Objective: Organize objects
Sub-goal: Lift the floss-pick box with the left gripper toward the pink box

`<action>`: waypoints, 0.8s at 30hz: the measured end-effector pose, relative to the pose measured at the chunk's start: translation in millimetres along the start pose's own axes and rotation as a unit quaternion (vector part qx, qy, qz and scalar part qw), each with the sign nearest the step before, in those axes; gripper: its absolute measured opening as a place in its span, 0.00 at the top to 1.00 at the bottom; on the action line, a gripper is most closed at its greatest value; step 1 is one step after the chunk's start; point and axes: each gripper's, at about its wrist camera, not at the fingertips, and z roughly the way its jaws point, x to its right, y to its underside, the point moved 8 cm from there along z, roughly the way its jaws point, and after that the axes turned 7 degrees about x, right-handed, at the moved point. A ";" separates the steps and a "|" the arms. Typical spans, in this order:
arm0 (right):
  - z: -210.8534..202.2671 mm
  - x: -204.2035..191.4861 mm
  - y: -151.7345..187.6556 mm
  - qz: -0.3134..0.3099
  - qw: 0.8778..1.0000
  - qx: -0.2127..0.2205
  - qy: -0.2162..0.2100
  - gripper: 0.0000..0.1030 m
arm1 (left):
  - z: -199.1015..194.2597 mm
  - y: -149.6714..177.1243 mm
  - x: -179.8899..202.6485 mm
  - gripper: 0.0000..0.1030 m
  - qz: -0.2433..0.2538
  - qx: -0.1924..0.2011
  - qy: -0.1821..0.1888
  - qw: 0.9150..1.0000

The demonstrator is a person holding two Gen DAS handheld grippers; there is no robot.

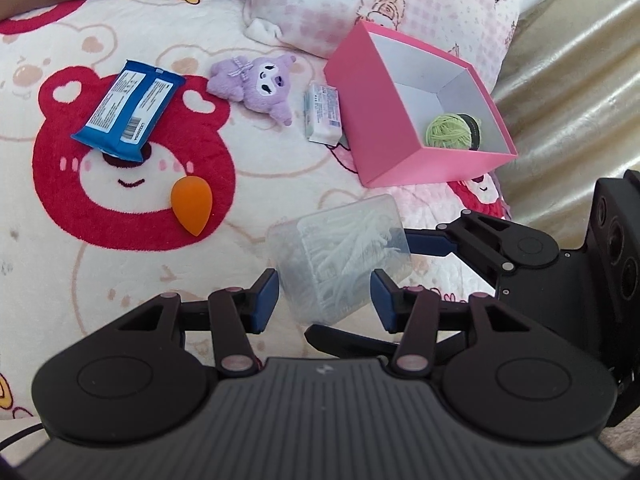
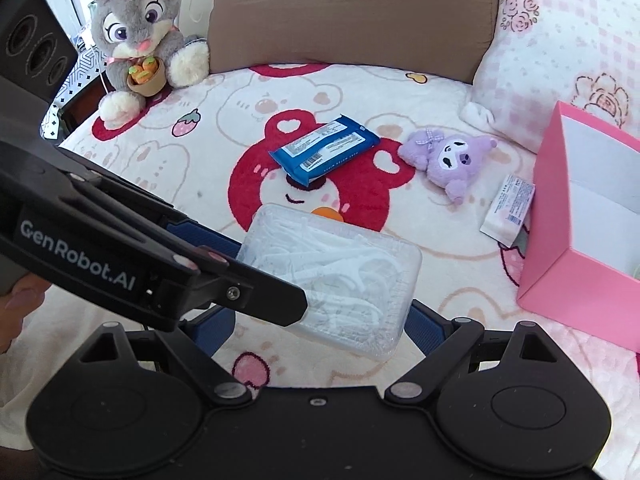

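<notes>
Nearest: clear box of floss picks (image 1: 340, 256), clamped from both directions, left tool (image 1: 324, 294) narrow across its short sides, right tool (image 2: 320, 320) wide across its long sides. Raised above the bed (image 1: 100, 280). Behind on the blanket: orange sponge (image 1: 192, 204), blue packet (image 1: 128, 110), purple plush (image 1: 260, 84), small white packet (image 1: 323, 114). Pink box (image 1: 400, 132) holding green yarn (image 1: 448, 130).
</notes>
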 end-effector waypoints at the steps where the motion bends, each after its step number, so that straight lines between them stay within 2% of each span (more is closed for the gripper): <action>1: -2.6 0.6 -0.7 0.002 1.000 0.000 0.001 0.09 | -1.3 -0.9 2.4 0.53 0.001 0.000 0.001 1.000; 24: -57.2 20.0 -13.5 0.033 0.999 -0.003 -0.006 0.09 | -21.8 -16.8 62.8 0.51 0.037 -0.015 -0.003 0.999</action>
